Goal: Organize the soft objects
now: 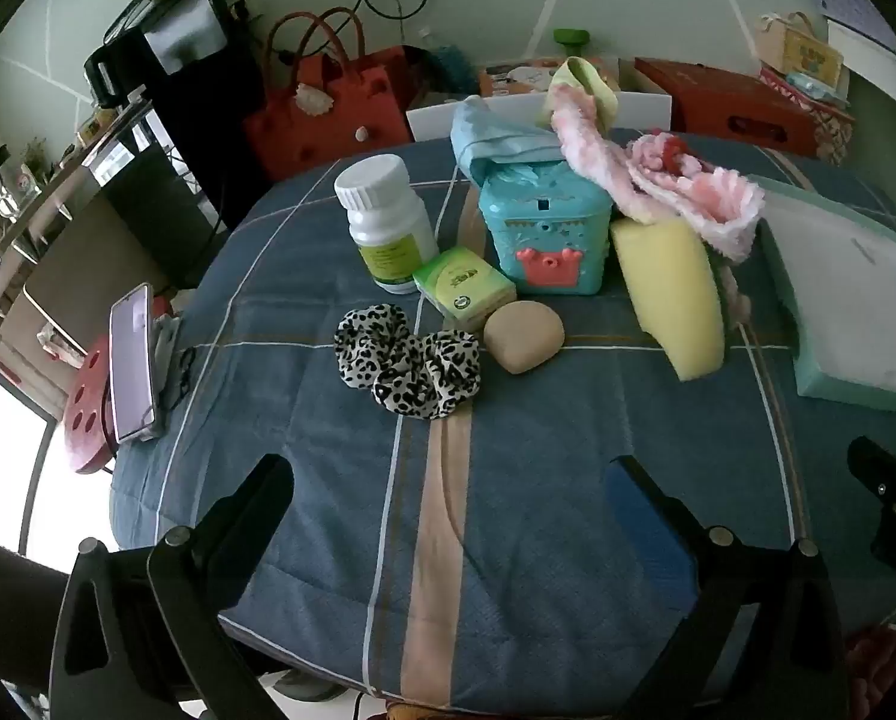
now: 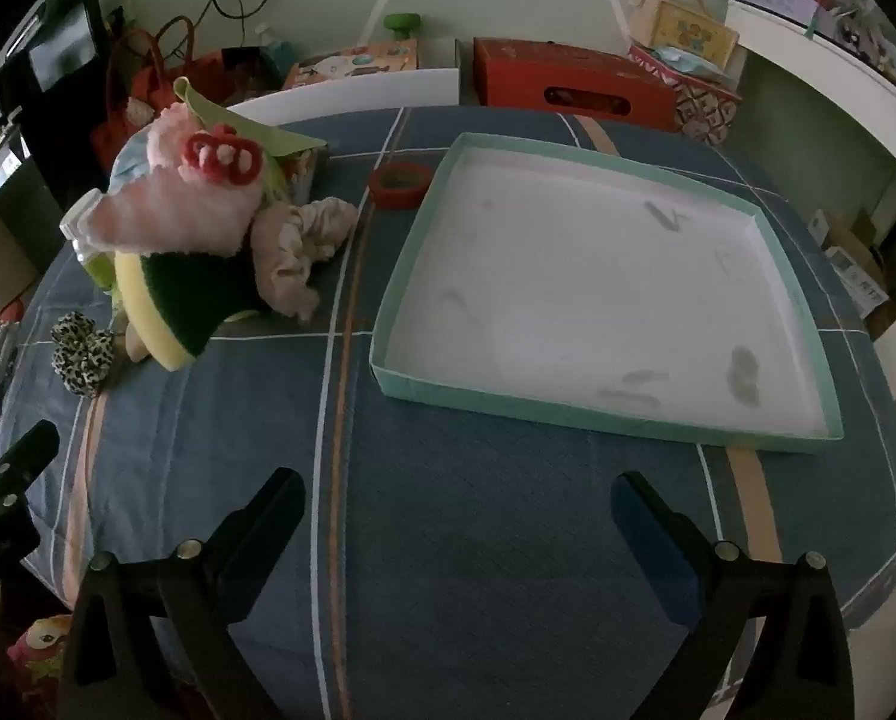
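Note:
On the blue checked tablecloth lie a leopard-print scrunchie (image 1: 409, 363), a beige soft pad (image 1: 523, 336), a yellow sponge (image 1: 673, 294) and a pink fluffy sock (image 1: 676, 180) draped over a teal toy box (image 1: 544, 234). A shallow mint-rimmed white tray (image 2: 613, 414) stands empty at the right; it also shows in the left wrist view (image 1: 850, 390). A pale pink scrunchie (image 2: 301, 252) lies left of the tray. My left gripper (image 1: 451, 480) is open and empty, short of the leopard scrunchie. My right gripper (image 2: 457, 495) is open and empty, in front of the tray.
A white pill bottle (image 1: 385, 222) and a small green box (image 1: 463, 288) stand by the toy box. A red tape roll (image 2: 400, 183) lies beyond the tray's left corner. A phone (image 1: 131, 363) leans at the table's left edge. Bags and boxes stand behind the table.

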`<action>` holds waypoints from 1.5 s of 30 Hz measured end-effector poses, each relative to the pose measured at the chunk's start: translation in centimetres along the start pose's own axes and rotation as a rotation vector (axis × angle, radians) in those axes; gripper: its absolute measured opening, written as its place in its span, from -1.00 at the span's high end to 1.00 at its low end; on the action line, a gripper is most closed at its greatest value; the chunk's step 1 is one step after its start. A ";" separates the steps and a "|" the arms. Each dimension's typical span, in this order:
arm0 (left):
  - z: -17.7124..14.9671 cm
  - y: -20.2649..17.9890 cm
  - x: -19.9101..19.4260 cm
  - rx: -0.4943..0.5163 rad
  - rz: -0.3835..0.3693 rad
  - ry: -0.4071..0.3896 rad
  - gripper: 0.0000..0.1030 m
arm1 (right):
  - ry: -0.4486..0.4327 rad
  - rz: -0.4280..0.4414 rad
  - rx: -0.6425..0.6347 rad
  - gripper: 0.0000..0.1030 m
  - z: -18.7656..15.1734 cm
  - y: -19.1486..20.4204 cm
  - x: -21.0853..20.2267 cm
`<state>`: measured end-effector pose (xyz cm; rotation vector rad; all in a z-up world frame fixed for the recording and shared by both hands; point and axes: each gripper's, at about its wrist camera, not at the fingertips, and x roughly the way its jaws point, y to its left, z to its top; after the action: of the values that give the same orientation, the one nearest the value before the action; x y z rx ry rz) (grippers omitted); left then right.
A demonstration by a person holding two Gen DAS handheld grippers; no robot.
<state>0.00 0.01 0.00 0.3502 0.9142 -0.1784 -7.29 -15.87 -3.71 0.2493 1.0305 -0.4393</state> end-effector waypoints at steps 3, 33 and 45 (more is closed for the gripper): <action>0.0 0.0 0.0 -0.001 -0.001 -0.002 -1.00 | 0.002 -0.002 -0.001 -1.00 0.0 0.1 0.0; 0.0 0.2 0.2 0.005 0.010 0.012 -1.00 | 0.003 -0.013 -0.010 -1.00 -0.3 -0.4 0.0; -0.1 0.3 0.1 0.014 0.014 0.012 -1.00 | 0.004 -0.020 -0.012 -1.00 -0.3 -0.2 0.2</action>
<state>0.06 0.38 -0.10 0.3711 0.9224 -0.1704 -7.53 -15.97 -4.05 0.2294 1.0404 -0.4507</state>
